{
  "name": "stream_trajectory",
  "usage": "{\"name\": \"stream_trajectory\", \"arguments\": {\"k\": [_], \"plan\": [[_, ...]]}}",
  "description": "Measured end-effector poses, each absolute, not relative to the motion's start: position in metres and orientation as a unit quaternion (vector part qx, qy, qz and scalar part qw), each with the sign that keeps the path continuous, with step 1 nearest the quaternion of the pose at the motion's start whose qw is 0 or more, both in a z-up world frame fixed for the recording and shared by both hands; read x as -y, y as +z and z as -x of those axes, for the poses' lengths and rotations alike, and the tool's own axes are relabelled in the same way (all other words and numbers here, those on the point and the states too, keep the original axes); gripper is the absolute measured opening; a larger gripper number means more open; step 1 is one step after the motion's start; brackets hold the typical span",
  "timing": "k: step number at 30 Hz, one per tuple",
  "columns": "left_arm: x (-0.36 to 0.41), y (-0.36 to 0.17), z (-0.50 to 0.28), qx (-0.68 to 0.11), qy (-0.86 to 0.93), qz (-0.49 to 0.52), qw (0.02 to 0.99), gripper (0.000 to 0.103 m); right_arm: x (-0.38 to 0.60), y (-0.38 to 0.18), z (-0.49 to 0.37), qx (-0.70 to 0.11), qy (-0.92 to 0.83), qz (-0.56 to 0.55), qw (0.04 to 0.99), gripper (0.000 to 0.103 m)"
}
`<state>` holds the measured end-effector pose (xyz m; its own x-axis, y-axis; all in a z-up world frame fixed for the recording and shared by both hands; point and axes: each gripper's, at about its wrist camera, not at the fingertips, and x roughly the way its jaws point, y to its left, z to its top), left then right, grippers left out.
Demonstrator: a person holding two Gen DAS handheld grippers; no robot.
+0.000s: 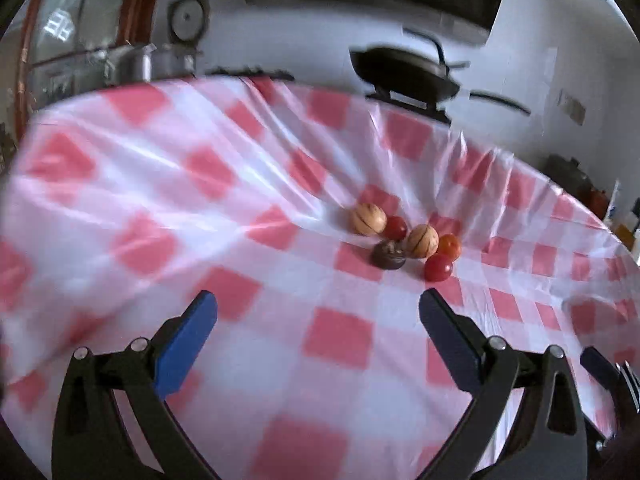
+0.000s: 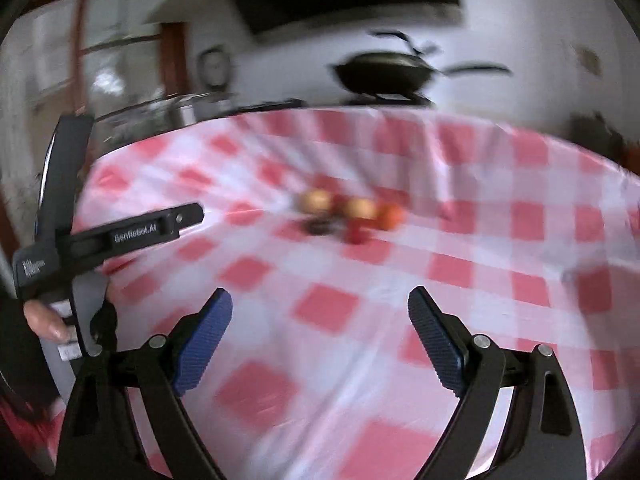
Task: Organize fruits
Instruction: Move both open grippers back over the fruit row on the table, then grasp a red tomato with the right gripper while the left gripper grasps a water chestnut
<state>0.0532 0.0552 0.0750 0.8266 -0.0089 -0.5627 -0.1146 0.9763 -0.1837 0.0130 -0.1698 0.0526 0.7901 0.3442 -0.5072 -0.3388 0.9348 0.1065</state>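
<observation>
A small cluster of fruit lies on the red-and-white checked tablecloth [image 1: 340,336]. It holds two tan striped fruits [image 1: 369,219] [image 1: 422,241], red cherry tomatoes [image 1: 438,267] [image 1: 395,227], an orange one [image 1: 449,246] and a dark brown fruit [image 1: 389,255]. My left gripper [image 1: 318,308] hovers open in front of the cluster, nothing between its blue pads. In the right wrist view the same cluster [image 2: 352,214] is blurred. My right gripper [image 2: 320,304] is also open and empty, well short of the fruit. The left gripper's body [image 2: 112,236] and a hand [image 2: 44,320] show at that view's left.
A dark wok [image 1: 404,72] sits on a stove beyond the table's far edge. Metal pots [image 1: 140,62] stand at the back left. Bottles and jars [image 1: 592,192] are at the far right. The cloth is wrinkled behind the fruit.
</observation>
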Motion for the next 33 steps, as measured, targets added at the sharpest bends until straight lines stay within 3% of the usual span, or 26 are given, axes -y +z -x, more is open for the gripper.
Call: {"name": "stream_trajectory", "arguments": {"k": [11, 18, 24, 27, 29, 33], "plan": [[-0.019, 0.058, -0.153, -0.311, 0.011, 0.114, 0.944, 0.101, 0.225, 0.027, -0.046, -0.288, 0.139, -0.086, 0.944, 0.087], [-0.043, 0.041, -0.165, -0.324, -0.03, 0.154, 0.933, 0.101, 0.238, 0.017, -0.055, -0.321, 0.133, -0.146, 0.926, 0.087], [-0.082, 0.034, -0.167, -0.324, 0.0, 0.231, 0.917, 0.101, 0.197, 0.018, -0.1, -0.339, 0.142, -0.079, 0.927, 0.087], [-0.094, 0.028, -0.168, -0.332, 0.01, 0.258, 0.907, 0.101, 0.17, 0.01, -0.14, -0.375, 0.149, -0.066, 0.912, 0.079], [-0.098, 0.027, -0.168, -0.332, 0.017, 0.262, 0.906, 0.101, 0.153, 0.002, -0.167, -0.402, 0.141, -0.049, 0.903, 0.068], [-0.1, 0.025, -0.169, -0.337, 0.017, 0.266, 0.903, 0.101, 0.129, 0.002, -0.202, -0.41, 0.14, -0.02, 0.901, 0.068]]}}
